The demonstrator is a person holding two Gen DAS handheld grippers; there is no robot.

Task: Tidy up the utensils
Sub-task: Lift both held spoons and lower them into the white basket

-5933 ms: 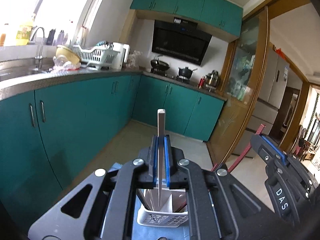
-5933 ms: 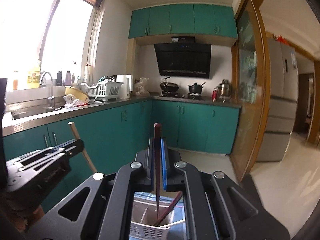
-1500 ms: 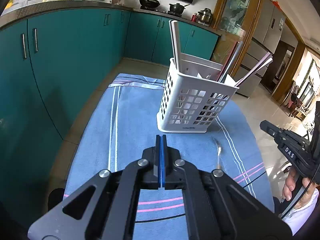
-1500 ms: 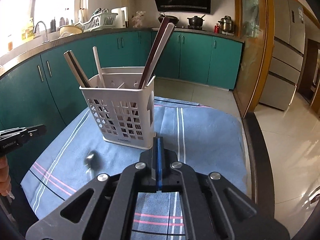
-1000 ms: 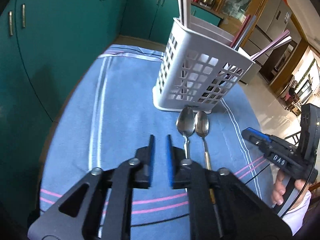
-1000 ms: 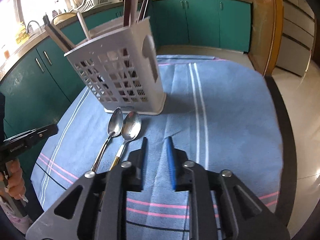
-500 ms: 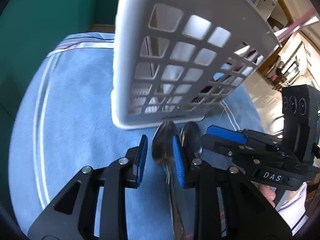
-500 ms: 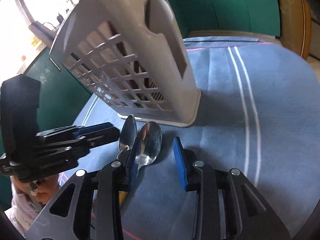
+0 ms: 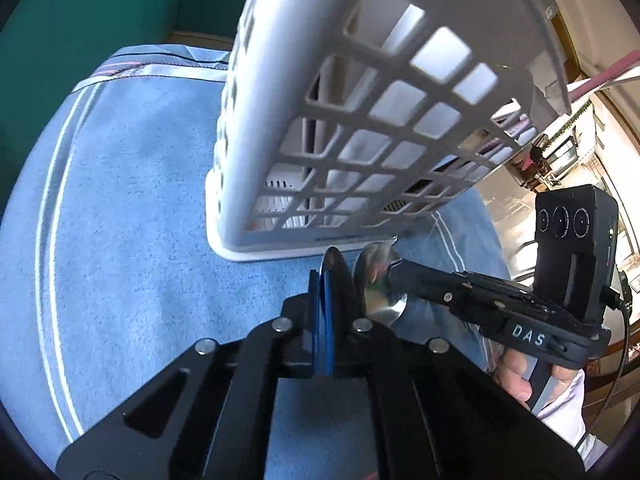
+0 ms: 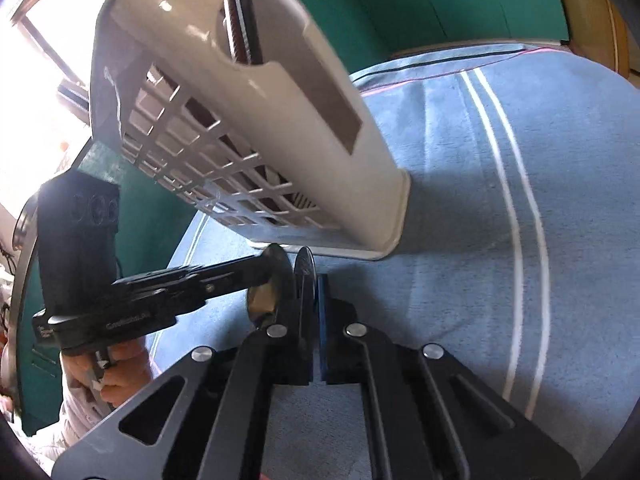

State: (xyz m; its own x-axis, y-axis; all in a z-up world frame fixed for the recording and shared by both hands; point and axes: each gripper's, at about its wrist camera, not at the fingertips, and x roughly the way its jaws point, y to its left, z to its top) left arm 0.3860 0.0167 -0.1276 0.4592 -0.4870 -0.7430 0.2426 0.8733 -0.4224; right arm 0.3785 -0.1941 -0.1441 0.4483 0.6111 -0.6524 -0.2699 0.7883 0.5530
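Observation:
Two metal spoons lie side by side on the blue towel just in front of the white utensil basket (image 9: 304, 128). My left gripper (image 9: 325, 280) is shut on the bowl of the left spoon (image 9: 331, 258), seen edge-on between its blue pads. My right gripper (image 10: 314, 280) is shut on the bowl of the right spoon (image 10: 305, 264). That right spoon also shows in the left wrist view (image 9: 378, 284) with the right gripper's fingers (image 9: 416, 276) on it. The basket (image 10: 248, 92) holds chopsticks and flat utensils.
The blue striped towel (image 9: 120, 240) covers the small table; its edges drop off to the floor near teal cabinets (image 10: 460, 4). The two grippers sit very close together, almost touching, right at the basket's base.
Both grippers were open around the spoon bowls half a second ago; now both have closed on them and moved a little closer to the basket.

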